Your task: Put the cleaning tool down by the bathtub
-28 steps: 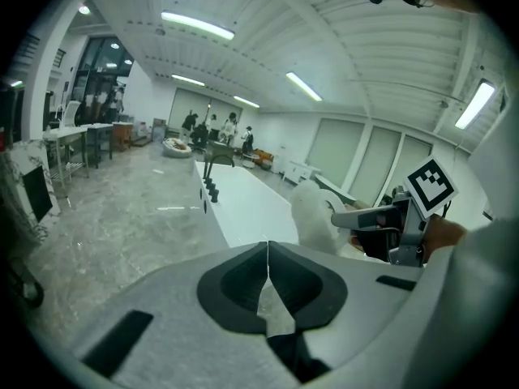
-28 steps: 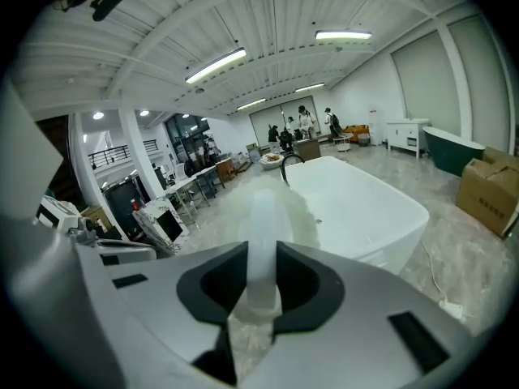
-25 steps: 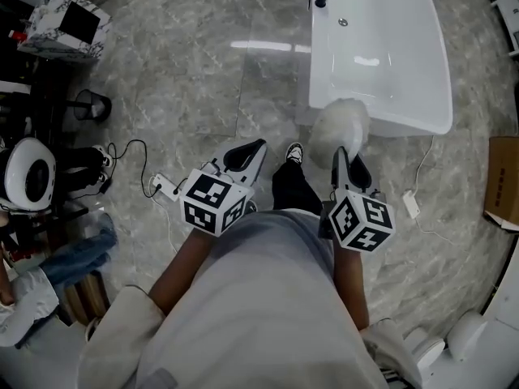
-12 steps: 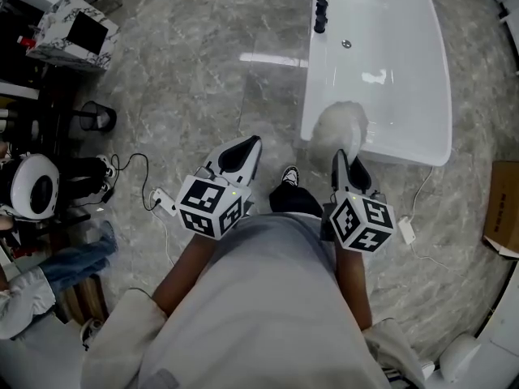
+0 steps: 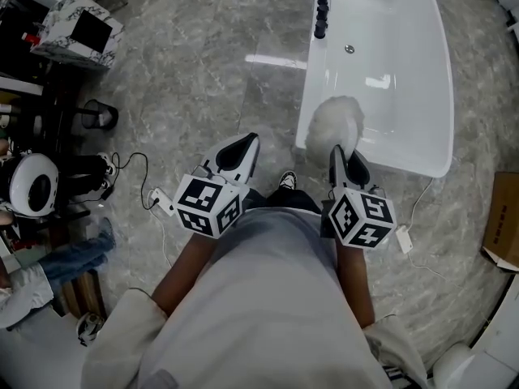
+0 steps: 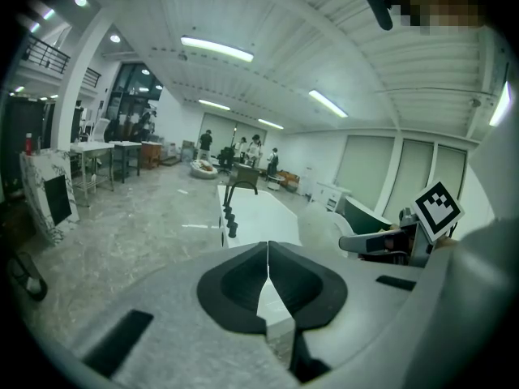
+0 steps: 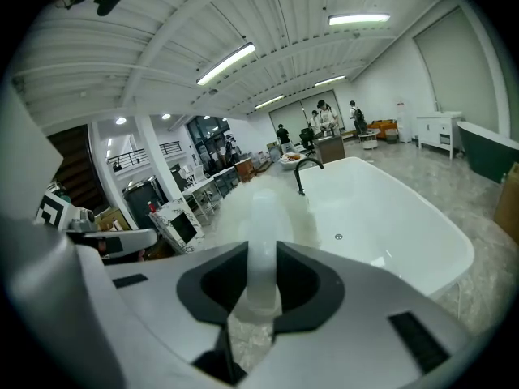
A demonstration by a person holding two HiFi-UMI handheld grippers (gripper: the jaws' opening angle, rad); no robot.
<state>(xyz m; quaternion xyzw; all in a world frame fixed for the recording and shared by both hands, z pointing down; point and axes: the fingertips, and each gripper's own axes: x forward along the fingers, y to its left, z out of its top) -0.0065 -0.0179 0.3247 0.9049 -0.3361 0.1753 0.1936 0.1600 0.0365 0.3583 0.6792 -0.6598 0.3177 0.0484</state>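
Note:
My right gripper (image 5: 340,156) is shut on the pale handle (image 7: 261,266) of the cleaning tool, a fluffy white duster (image 5: 335,126). Its head hangs over the near left corner of the white bathtub (image 5: 442,96). In the right gripper view the duster head (image 7: 258,205) stands in front of the tub (image 7: 405,233) and its black faucet (image 7: 302,173). My left gripper (image 5: 243,146) is level with the right one, over the marble floor left of the tub. Its jaws meet with nothing between them (image 6: 267,251).
A black faucet column (image 5: 322,6) stands on the tub's left rim. A black wastebasket (image 5: 99,116), a marble-patterned cabinet (image 5: 77,27) and a power strip with cable (image 5: 162,197) lie to the left. A cardboard box (image 5: 507,217) is at the right edge. People stand far off.
Both grippers have moved forward towards the bathtub with the person. The duster head, which was short of the tub's near end, now overlaps its near left corner.

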